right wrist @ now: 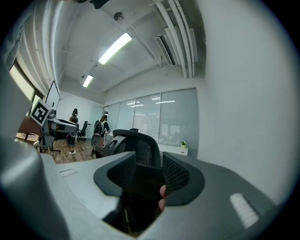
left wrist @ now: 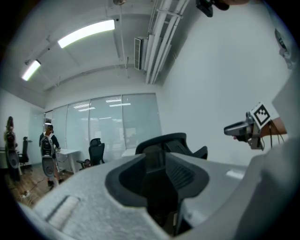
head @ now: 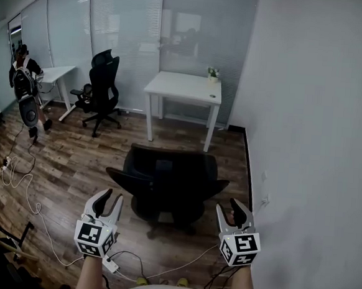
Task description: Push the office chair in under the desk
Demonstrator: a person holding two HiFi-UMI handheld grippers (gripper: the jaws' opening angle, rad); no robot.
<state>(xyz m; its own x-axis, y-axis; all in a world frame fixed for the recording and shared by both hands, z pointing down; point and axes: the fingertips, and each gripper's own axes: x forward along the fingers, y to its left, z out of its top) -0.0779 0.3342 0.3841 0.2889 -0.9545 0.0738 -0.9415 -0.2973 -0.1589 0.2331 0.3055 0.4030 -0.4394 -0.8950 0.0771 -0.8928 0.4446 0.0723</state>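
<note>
A black office chair (head: 169, 177) stands on the wood floor with its back toward me, a short way in front of a white desk (head: 182, 88) against the glass partition. My left gripper (head: 108, 198) is held just behind the chair's left armrest, open and with nothing between its fingers. My right gripper (head: 235, 208) hangs behind the right armrest, also open and empty. Neither touches the chair. In the left gripper view the chair's backrest (left wrist: 164, 140) rises beyond the parted jaws of the left gripper (left wrist: 157, 174). In the right gripper view the mesh backrest (right wrist: 136, 140) shows past the right gripper (right wrist: 145, 176).
The white wall (head: 317, 151) runs close along the right. A small potted plant (head: 212, 75) sits on the desk. A second black chair (head: 101, 88) and another white desk (head: 55, 75) stand at the left, near a person with a backpack (head: 25, 85). Cables (head: 22, 184) trail across the floor.
</note>
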